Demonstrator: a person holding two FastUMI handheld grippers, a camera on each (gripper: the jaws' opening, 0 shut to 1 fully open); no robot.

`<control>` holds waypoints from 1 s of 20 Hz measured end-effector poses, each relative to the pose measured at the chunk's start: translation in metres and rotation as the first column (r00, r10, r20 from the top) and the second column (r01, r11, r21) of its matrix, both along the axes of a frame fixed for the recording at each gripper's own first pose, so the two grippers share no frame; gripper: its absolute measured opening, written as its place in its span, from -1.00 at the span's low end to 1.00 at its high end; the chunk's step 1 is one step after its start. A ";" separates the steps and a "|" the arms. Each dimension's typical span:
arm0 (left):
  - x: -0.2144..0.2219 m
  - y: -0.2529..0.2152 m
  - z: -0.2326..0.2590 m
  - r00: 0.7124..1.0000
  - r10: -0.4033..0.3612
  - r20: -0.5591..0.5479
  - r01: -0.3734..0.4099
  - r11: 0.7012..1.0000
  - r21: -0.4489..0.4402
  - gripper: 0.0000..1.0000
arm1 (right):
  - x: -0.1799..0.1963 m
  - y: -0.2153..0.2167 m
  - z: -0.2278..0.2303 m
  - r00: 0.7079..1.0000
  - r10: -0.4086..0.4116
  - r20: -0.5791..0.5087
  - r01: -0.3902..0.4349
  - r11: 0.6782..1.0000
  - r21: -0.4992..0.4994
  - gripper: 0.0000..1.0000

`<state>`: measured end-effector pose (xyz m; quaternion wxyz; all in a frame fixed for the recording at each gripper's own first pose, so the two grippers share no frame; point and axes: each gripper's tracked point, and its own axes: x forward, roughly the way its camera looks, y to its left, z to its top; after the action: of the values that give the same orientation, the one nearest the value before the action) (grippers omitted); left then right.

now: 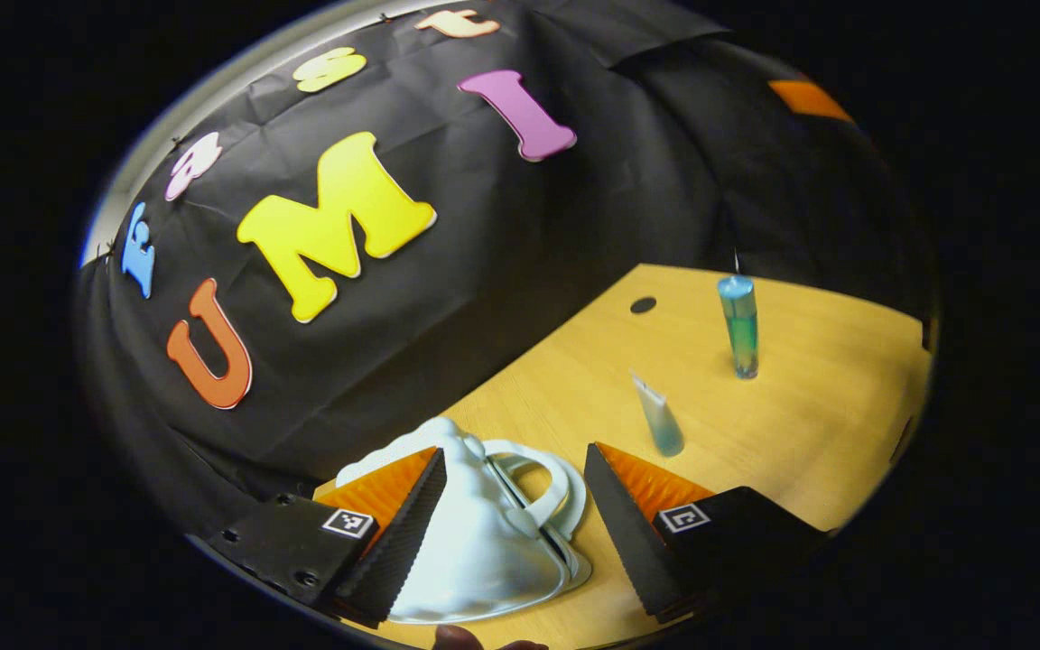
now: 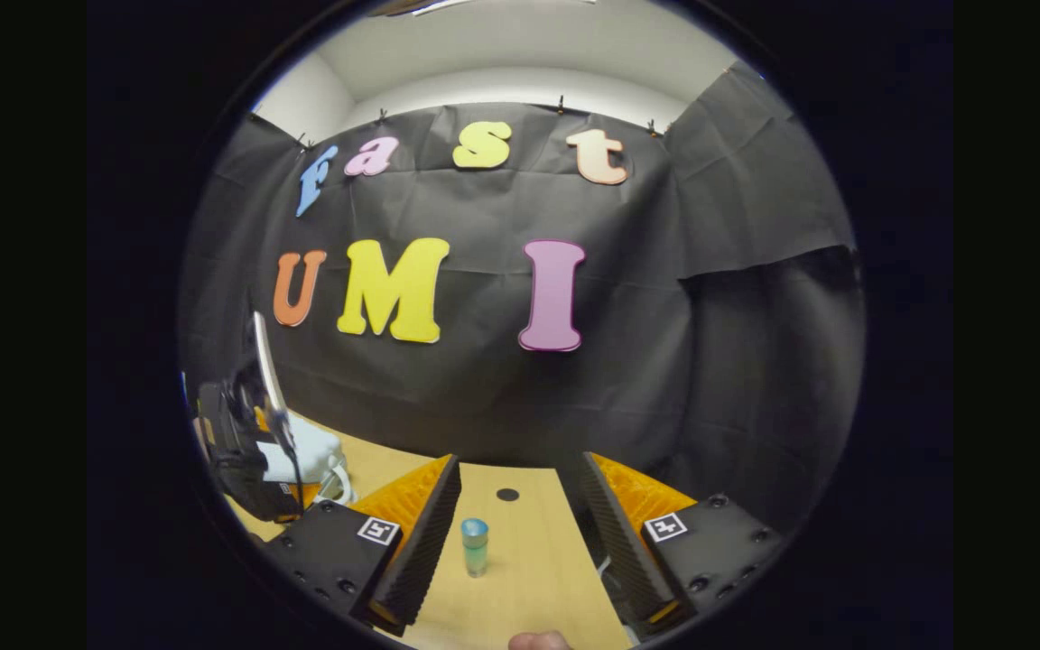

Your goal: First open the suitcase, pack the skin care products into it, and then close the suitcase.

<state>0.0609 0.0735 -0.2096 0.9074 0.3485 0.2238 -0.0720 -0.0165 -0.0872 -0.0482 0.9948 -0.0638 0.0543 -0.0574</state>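
White suitcase (image 1: pixel 475 533) low in the middle, shut, between the wide-apart left tongs (image 1: pixel 506 524). Right tongs (image 2: pixel 520 533) wide apart too, around the standing bottle (image 2: pixel 475 545). Best to catch the lid edge and lift slowly.

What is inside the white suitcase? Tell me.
Cannot tell: the suitcase lies closed on the table, so its inside is covered. The bottle and tube stand outside it.

Black cloth wall (image 2: pixel 502 397), wooden table (image 1: pixel 809 433), white ceiling (image 2: pixel 520 45)
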 end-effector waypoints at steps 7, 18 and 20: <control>0.015 0.027 -0.073 0.980 0.002 -0.197 0.061 0.948 0.312 0.92 | -0.017 -0.037 -0.003 0.995 -0.099 -0.017 0.098 0.995 -0.018 0.59; 0.031 0.038 -0.098 0.947 -0.017 -0.320 0.180 0.854 0.488 -0.10 | -0.025 -0.042 -0.007 0.988 -0.149 -0.029 0.149 0.989 -0.004 0.59; 0.030 0.035 -0.095 0.948 -0.017 -0.318 0.181 0.849 0.496 -0.22 | -0.028 -0.039 -0.006 0.989 -0.149 -0.025 0.149 0.989 -0.003 0.59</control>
<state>0.0913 0.1087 -0.3043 0.7297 0.5760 0.3521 -0.1085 -0.0440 -0.1264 -0.0545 0.9870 -0.0609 0.0714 -0.1307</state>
